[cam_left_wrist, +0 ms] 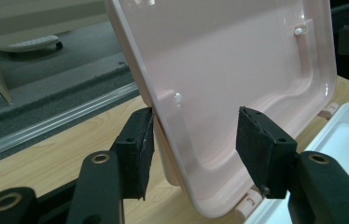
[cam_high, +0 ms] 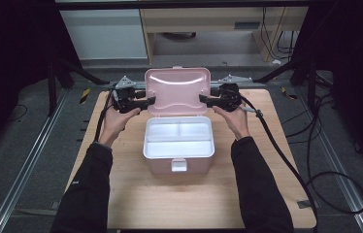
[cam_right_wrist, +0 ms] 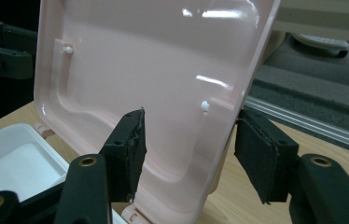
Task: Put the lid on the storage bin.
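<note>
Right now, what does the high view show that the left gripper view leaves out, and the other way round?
High view: the whole pink box, its front latch, both hands, and the right gripper at the lid's other edge.

Left gripper view: the left gripper straddling the lid's side edge, one pad touching its outside, the other clear of the inside.

Both: the raised pink lid, white tray, wooden table.

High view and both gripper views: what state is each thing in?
Pink box: open, upright on table.
Lid: raised, standing up behind box.
White tray: seated in box, compartments empty.
Left tongs: open, straddling lid's edge.
Right tongs: open, straddling lid's opposite edge.
</note>
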Demonstrator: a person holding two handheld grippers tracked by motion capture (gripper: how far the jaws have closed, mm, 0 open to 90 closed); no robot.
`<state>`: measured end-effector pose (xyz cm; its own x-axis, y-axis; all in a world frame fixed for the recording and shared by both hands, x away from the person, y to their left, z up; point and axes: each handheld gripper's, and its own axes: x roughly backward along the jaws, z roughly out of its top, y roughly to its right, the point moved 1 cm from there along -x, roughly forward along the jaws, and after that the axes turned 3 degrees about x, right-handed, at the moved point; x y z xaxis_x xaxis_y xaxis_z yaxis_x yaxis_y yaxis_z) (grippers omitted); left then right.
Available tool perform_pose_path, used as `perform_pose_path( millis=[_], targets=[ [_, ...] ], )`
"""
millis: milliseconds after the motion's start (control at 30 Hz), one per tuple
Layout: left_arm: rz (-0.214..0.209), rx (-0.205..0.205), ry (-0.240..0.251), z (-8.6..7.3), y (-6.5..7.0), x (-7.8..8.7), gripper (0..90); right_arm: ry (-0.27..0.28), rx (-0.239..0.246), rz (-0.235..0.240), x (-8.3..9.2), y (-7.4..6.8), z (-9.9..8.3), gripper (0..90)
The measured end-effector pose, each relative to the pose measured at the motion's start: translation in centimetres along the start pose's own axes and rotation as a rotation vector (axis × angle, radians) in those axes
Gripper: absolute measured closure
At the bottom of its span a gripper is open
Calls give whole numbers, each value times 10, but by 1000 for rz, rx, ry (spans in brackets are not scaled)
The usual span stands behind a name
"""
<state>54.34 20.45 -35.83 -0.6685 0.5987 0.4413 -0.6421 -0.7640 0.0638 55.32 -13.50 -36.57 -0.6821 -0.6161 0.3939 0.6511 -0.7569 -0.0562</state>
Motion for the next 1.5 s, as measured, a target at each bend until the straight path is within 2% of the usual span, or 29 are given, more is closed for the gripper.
perform_pose_path(
  millis=[267,533,700,1000,1167,1500],
  targets=[
    [-7,-20,17,-5,8,14,472,0,47,-14,12,-12,3,438],
    [-12,-44,31,-9,20,25,480,-9,93,-8,28,-22,1,441],
    [-19,-50,49,-12,27,31,488,-14,111,-1,41,-27,-1,457],
    [-21,-82,42,-13,40,43,493,-7,123,6,62,-37,-7,501],
    [-26,-100,33,-16,47,54,507,-16,127,11,73,-43,-9,552],
    [-27,-73,39,-23,53,65,587,-29,118,19,87,-47,-17,722]
  ],
)
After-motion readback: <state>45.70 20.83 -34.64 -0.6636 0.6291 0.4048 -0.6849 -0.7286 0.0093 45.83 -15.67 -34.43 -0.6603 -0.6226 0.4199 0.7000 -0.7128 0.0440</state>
